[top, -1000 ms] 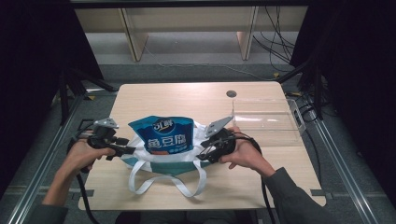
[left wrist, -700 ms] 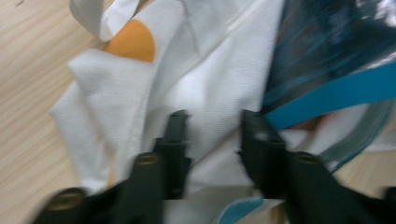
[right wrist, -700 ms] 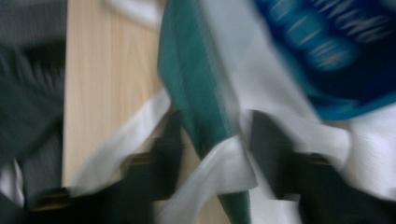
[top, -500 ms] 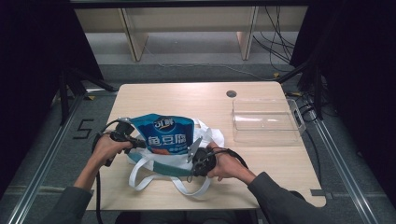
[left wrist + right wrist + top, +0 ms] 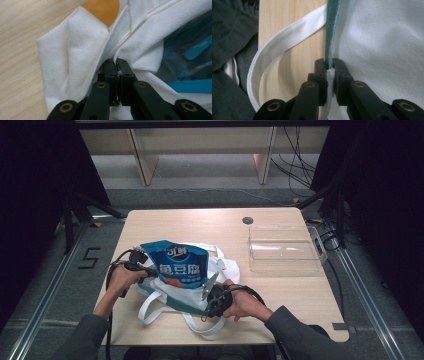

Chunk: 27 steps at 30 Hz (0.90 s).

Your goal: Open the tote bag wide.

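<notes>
The table (image 5: 200,222), light wood, is taking up the middle of the high view w/ the person's forearms coming in from the bottom edge. A clear tray (image 5: 283,250) is sitting on the table's right side, well apart from the work. The bag (image 5: 226,268), white cloth w/ a green edge, is lying on the near-centre of the table between the two hands, its white straps (image 5: 200,326) looping toward the near edge. A blue pouch (image 5: 179,265) is sticking out of the bag's mouth, tilted up, its lower part inside the cloth. In the left gripper view the bag (image 5: 82,47) is bunching into folds right at the jaws, w/ the pouch (image 5: 187,50) showing blue at the right & bare table (image 5: 22,32) at the left. The left gripper (image 5: 148,271) is sitting at the bag's left side, beside the pouch; the left gripper (image 5: 116,65) is pinching a fold of white bag cloth, jaws closed tight on it w/ the seam running up from between the tips. The right gripper (image 5: 210,285) is sitting at the bag's near-right edge, touching the cloth; in its own view the right gripper (image 5: 329,65) is clamping the bag's rim, jaws pressed together on a thick bit of white fabric, the green edge (image 5: 332,27) rising straight up from between the tips. A strap (image 5: 284,45) is curving off to the left of those jaws across the wood, & the bag's white wall (image 5: 384,50) is spreading to their right.
</notes>
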Each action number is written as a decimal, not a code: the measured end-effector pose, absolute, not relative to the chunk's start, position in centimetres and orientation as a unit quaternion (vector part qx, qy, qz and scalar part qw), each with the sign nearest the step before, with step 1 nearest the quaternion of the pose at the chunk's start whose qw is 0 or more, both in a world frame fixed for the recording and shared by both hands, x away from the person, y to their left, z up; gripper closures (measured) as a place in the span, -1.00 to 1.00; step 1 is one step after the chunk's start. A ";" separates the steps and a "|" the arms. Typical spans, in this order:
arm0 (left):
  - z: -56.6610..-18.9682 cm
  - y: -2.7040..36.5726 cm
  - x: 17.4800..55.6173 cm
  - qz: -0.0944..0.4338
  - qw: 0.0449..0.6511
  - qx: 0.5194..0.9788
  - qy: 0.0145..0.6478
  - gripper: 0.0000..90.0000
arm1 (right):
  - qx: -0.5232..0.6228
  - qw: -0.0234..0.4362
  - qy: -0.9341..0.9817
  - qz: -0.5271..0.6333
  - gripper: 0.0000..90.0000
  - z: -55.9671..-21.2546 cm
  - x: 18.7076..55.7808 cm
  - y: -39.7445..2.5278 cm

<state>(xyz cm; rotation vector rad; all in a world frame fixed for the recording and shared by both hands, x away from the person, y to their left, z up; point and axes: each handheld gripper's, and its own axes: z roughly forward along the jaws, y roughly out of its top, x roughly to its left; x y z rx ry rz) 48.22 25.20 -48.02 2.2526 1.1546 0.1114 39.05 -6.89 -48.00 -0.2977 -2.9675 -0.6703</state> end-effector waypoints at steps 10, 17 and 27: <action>-43.3 26.1 43.0 0.024 0.383 0.825 0.415 0.44 | -0.150 -0.036 -0.923 -0.352 0.20 -42.0 41.3 -10.9; -43.8 24.2 39.7 0.028 0.386 0.851 0.355 0.33 | -0.202 -0.072 -0.915 -0.342 0.16 -42.0 43.1 -12.8; -45.5 22.3 41.0 0.037 0.364 0.871 0.329 0.23 | -0.233 -0.071 -0.908 -0.340 0.06 -42.6 45.1 -12.6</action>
